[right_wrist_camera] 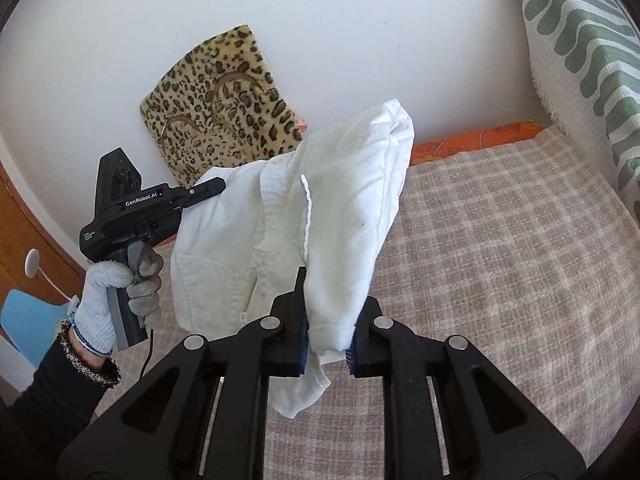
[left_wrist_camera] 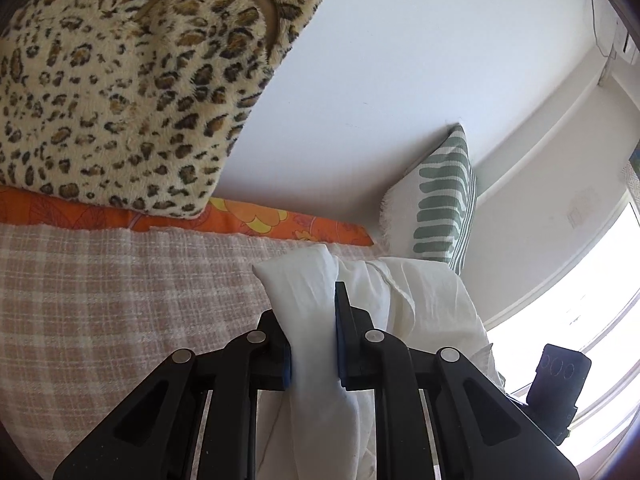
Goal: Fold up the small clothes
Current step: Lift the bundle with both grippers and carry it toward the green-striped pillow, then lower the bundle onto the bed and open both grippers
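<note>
Bedding lies under everything: your bed (right_wrist_camera: 500, 248) wears a nubbly woven cover checked in pale pink and cream, and an orange floral sheet (left_wrist_camera: 256, 218) shows along its far edge. At 11 o'clock in the left wrist view a plush leopard-print cushion (left_wrist_camera: 120, 80) leans on the white wall; at 3 o'clock a flat pillow (left_wrist_camera: 440, 200) with green stripes and a frayed fringe stands in the corner. Your white shirt (right_wrist_camera: 320, 200), thin crumpled cotton with a button placket and a chest pocket, hangs in the air above the bed, stretched between both tools. Your right gripper (right_wrist_camera: 328, 344) is nearly closed, its blue pads pinching a bunched fold at 6 o'clock. Your left gripper (left_wrist_camera: 314, 344) is likewise almost closed on a gathered white fold, and your gloved left hand (right_wrist_camera: 120, 292) grips its handle at 9 o'clock in the right wrist view.
</note>
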A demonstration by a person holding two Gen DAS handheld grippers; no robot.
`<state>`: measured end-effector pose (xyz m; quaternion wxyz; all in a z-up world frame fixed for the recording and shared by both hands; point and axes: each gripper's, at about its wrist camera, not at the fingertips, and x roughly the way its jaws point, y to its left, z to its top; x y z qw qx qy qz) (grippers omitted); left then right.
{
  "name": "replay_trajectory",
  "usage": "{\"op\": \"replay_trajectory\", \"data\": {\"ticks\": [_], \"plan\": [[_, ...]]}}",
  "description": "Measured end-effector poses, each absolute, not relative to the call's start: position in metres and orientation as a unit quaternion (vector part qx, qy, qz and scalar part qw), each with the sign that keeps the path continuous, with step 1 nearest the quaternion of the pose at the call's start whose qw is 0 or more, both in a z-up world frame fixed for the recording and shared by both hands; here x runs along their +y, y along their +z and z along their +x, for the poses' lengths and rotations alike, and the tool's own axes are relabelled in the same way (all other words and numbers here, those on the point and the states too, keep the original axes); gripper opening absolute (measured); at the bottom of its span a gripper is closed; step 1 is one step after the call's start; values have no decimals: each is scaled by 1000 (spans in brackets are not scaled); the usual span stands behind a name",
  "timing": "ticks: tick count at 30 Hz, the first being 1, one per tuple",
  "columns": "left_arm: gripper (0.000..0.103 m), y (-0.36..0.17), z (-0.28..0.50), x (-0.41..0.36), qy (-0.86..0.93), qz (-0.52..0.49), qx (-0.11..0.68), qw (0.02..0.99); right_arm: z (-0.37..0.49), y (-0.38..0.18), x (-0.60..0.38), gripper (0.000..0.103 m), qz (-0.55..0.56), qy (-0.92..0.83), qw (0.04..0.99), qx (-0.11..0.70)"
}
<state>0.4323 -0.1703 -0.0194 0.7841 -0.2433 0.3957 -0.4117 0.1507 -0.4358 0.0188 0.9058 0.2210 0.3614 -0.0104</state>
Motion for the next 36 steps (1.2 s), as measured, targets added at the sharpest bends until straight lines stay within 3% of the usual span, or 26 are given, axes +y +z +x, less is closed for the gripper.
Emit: {"op": "replay_trajectory", "data": {"ticks": [14,24,29,36], "plan": [[14,-33,489,-303,-427,-222,394,783,199,-18,-579,15,219,-57,901,370],[14,-70,512,-319,-405,-248,424,771,231,-62,-619,15,258,-58,881,393],[14,-66,509,-308,-420,-285,436,743,214,-48,-634,15,304,-48,873,380],[14,-68,501,-337,-423,-258,443,747,203,-49,-666,15,341,-65,862,370]]}}
